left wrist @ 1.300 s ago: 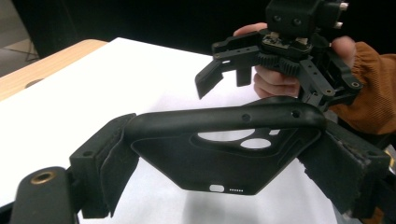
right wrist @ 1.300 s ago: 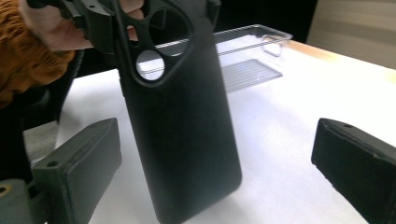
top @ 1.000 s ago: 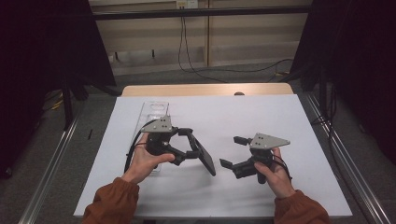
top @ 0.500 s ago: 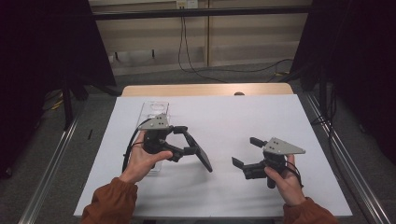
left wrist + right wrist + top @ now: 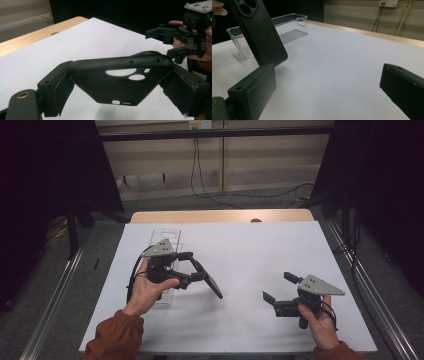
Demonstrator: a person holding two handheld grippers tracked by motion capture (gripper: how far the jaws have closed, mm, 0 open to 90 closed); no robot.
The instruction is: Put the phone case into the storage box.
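A black phone case [image 5: 214,286] with camera cut-outs hangs above the white table [image 5: 250,250], tilted down to the right. My left gripper [image 5: 200,272] is shut on its upper end. In the left gripper view the case [image 5: 117,87] spans between both jaws, its open side up. My right gripper [image 5: 278,286] is held at the near right of the table, open, with nothing between its jaws. In the right gripper view the jaws stand wide apart and the case [image 5: 259,35] hangs at the upper left.
A clear plastic box [image 5: 164,240] lies on the left of the table, partly behind the left hand; it looks empty in the right gripper view [image 5: 287,27]. A wooden strip [image 5: 220,216] runs along the far edge. Metal rails flank the table.
The right gripper has drawn back to the right and toward the near edge, away from the case. The left gripper with the case has barely shifted.
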